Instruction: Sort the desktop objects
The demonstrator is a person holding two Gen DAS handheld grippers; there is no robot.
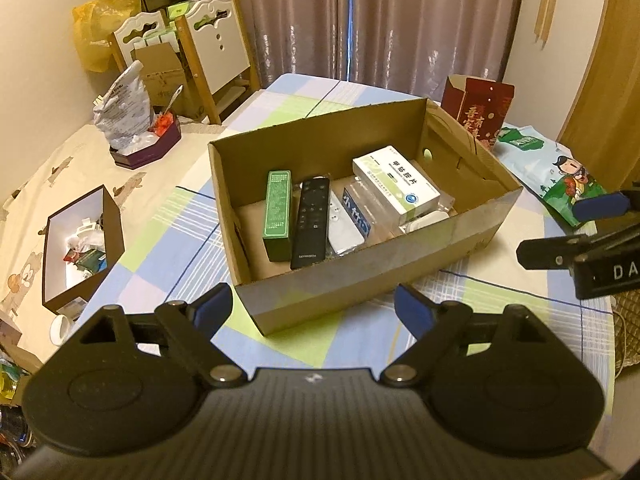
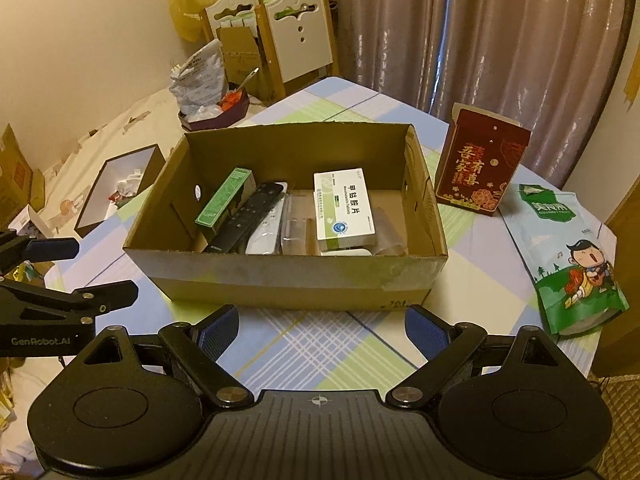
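An open cardboard box (image 1: 372, 276) (image 2: 296, 280) stands on the checked tablecloth. Inside lie a green box (image 1: 279, 216) (image 2: 226, 200), a black remote (image 1: 311, 222) (image 2: 248, 216), a white remote (image 1: 342, 228) (image 2: 266, 232), clear plastic packaging (image 1: 362, 206) (image 2: 294, 228) and a white medicine box (image 1: 396, 184) (image 2: 344, 210). My left gripper (image 1: 314, 312) is open and empty just in front of the box. My right gripper (image 2: 322, 330) is open and empty in front of the box; it also shows at the right edge of the left wrist view (image 1: 568, 232).
A red gift box (image 2: 482, 164) (image 1: 478, 108) stands right of the cardboard box, and a green snack bag (image 2: 568, 252) (image 1: 552, 172) lies beside it. Left of the table are a dark open box (image 1: 80, 248), a purple tray with a bag (image 1: 140, 120) and chairs (image 1: 216, 48).
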